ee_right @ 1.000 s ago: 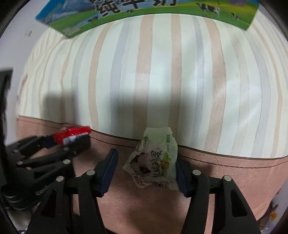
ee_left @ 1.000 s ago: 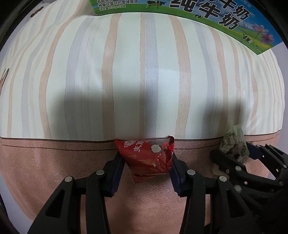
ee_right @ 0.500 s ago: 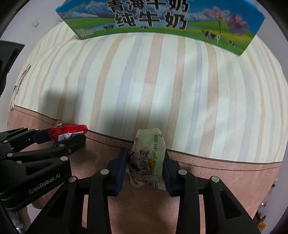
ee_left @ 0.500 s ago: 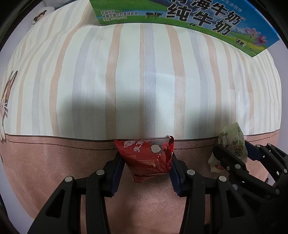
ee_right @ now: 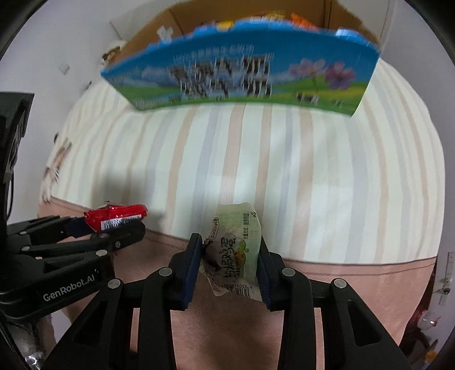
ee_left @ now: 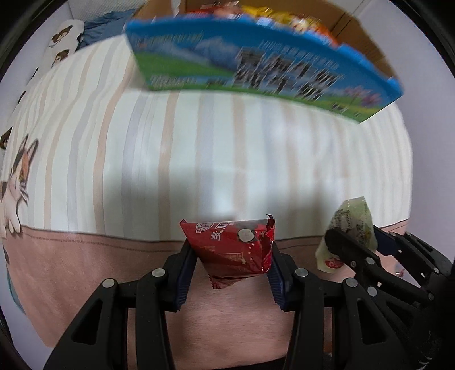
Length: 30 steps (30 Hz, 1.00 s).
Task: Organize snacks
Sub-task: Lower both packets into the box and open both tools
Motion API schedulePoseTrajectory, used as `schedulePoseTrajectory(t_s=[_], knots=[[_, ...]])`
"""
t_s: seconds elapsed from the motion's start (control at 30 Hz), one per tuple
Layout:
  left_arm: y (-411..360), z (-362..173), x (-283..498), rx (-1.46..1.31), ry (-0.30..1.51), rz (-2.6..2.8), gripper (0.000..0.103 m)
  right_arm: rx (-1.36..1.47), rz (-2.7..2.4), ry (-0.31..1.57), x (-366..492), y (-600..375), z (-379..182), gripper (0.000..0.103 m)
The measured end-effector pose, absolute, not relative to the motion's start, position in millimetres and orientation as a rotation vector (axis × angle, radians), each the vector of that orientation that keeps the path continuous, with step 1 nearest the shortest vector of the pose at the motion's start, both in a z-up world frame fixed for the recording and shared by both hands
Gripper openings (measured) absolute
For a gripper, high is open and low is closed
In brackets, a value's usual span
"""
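My left gripper (ee_left: 229,247) is shut on a red snack packet (ee_left: 231,250), lifted above the striped bedspread (ee_left: 199,159). The right gripper (ee_right: 230,250) is shut on a pale green snack packet (ee_right: 236,250), also raised off the bed. In the left wrist view the right gripper (ee_left: 355,236) shows at the right edge with the green packet (ee_left: 352,224). In the right wrist view the left gripper (ee_right: 113,222) shows at the left with the red packet (ee_right: 116,216). Ahead lies a blue-and-green milk carton box (ee_right: 241,71) with colourful snacks inside (ee_left: 273,14).
A brown cardboard box (ee_right: 159,31) stands behind the milk carton box. A pink band (ee_left: 71,256) edges the bedspread near me. A cat print (ee_left: 17,182) marks the sheet at left. A pillow with bear prints (ee_left: 62,42) lies at the far left.
Both grippers have risen with their packets, and the milk carton box with its snacks has come fully into view. The right jaws closed onto the green packet.
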<state>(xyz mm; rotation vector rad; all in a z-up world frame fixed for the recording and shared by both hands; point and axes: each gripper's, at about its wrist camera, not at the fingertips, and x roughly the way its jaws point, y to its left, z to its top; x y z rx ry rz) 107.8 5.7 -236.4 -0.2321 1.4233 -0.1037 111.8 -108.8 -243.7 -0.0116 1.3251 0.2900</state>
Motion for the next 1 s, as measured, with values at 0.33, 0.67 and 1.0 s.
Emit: schedulePoseTrajectory(t_s=[0.33, 0.67, 1.0], knots=[[15.3, -152.0, 167.3, -0.247, 1.285, -0.205, 0.043, 0.061, 0.312, 1.196, 169.6, -132.7, -165.9, 0.038], [33.4, -113.5, 288.9, -0.205, 1.222, -0.191, 0.043, 0.069, 0.284, 1.114, 273.0, -133.3, -119.5, 0.038], [65.8, -183.8, 382.1, -0.205, 1.406, -0.094, 0.044, 0.05, 0.193, 1.242, 381.0, -141.8, -166.0, 0.038]])
